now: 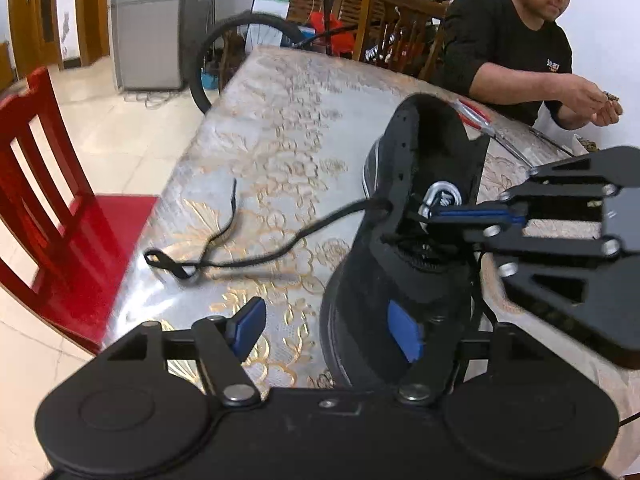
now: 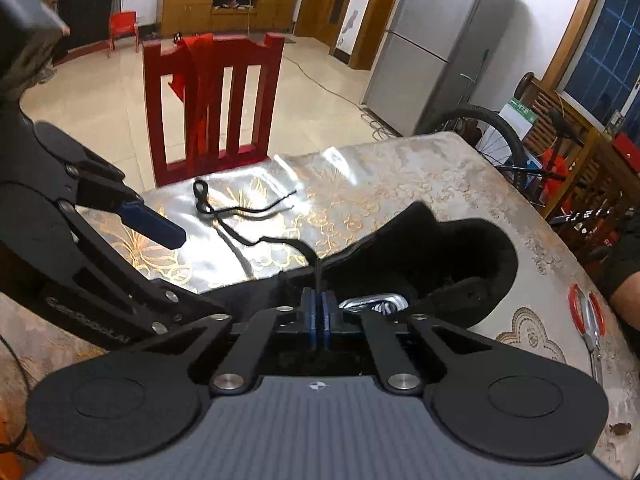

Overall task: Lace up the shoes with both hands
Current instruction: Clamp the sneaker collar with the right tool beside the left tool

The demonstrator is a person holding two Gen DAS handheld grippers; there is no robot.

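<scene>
A black shoe (image 1: 404,240) lies on the patterned table (image 1: 280,120), its opening toward the far side. A black lace (image 1: 256,258) runs from an eyelet out to the left and loops on the table. My left gripper (image 1: 332,328) is open, its right finger against the shoe's near end and its left finger over the table. My right gripper (image 2: 316,308) is shut on the black lace (image 2: 256,240) just above the shoe (image 2: 440,256). In the left wrist view my right gripper (image 1: 436,214) reaches in from the right over the tongue.
A red chair (image 2: 216,108) stands at the table's far edge. Red-handled scissors (image 2: 586,316) lie on the table to the right. A person in black (image 1: 516,44) sits at the far side. A bicycle (image 1: 248,52) and a fridge (image 2: 432,40) stand beyond.
</scene>
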